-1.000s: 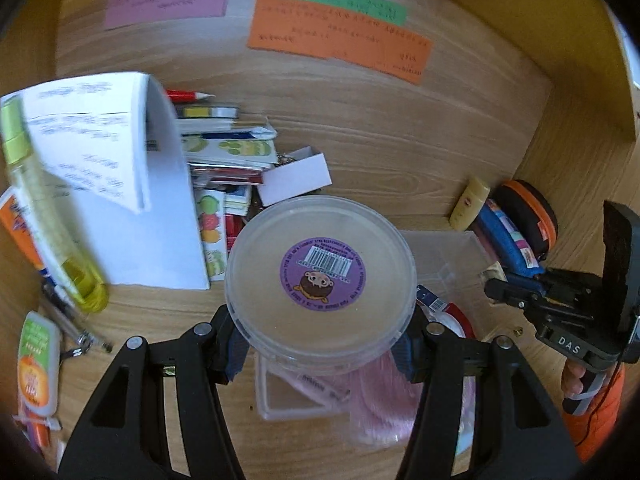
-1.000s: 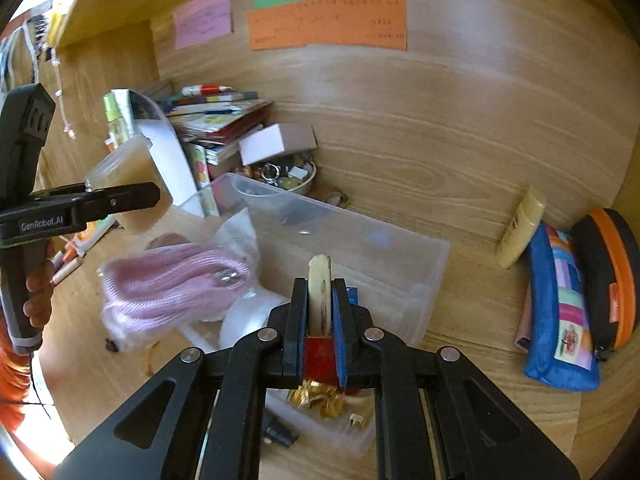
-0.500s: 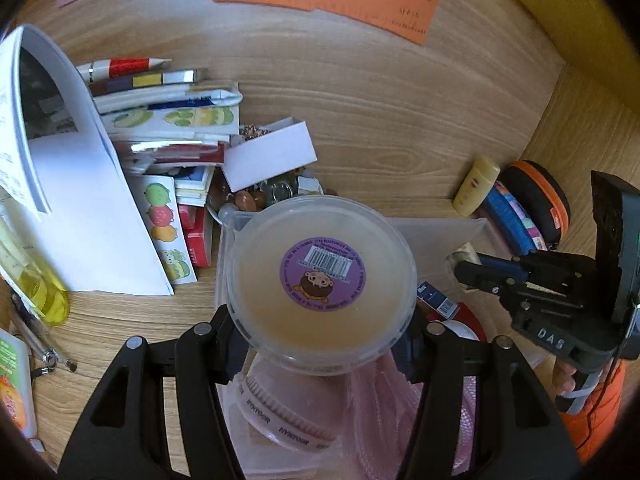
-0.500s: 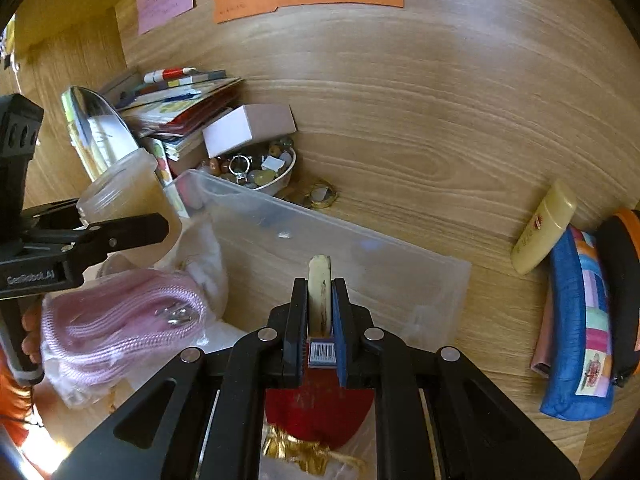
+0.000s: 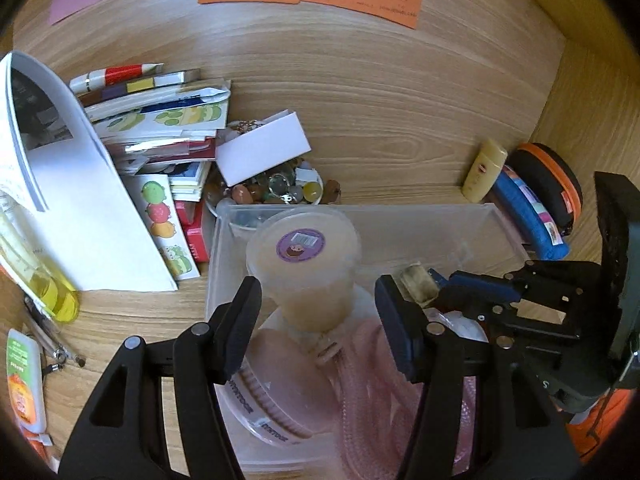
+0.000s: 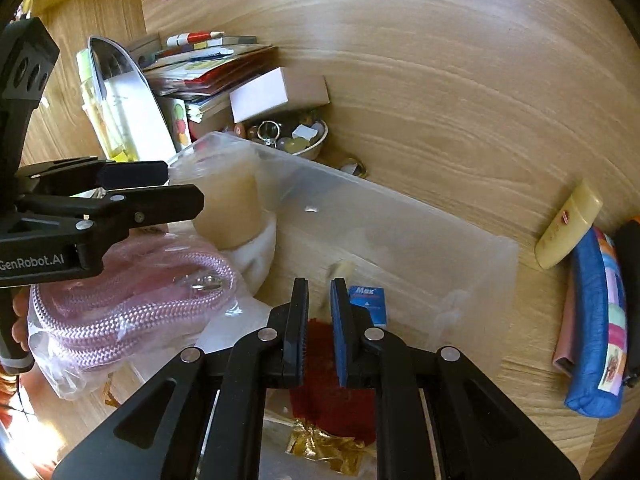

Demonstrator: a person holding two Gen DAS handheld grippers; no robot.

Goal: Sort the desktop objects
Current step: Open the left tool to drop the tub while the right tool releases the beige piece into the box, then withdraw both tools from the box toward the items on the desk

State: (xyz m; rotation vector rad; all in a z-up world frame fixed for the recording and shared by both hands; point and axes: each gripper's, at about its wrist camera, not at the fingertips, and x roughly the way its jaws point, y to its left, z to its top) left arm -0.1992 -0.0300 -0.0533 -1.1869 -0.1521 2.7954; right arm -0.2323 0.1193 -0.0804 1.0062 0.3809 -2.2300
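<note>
- The clear plastic bin (image 5: 420, 232) is crowded at its left end, and both claws hang over it. If I swing either claw sideways, I could shove the bin's far left corner into the bowl of beads (image 5: 276, 192) just behind it and spill them.
- The bagged pink rope (image 6: 132, 300) fills the bin's near left part. Its slack plastic lies right under the left gripper (image 5: 316, 292), so a finger pulling back low could snag it and drag everything along.
- The lidded tub (image 5: 302, 268) with the purple sticker is in the bin's far left corner. It is perched on a white roll (image 6: 260, 248) rather than on the bin floor and looks slightly tilted. The left claw stands about half open with a pad on each side of the tub's lower part. I judge the pads are not pressing, so it holds nothing. A brush from either pad could tip the tub.
- The right gripper (image 6: 319, 284) is over the bin's middle, its jaws drawn almost together. A small beige piece (image 5: 416, 280) sits at its tips, and I cannot tell whether it is pinched or loose. If loose, it may drop out of my sight.
</note>
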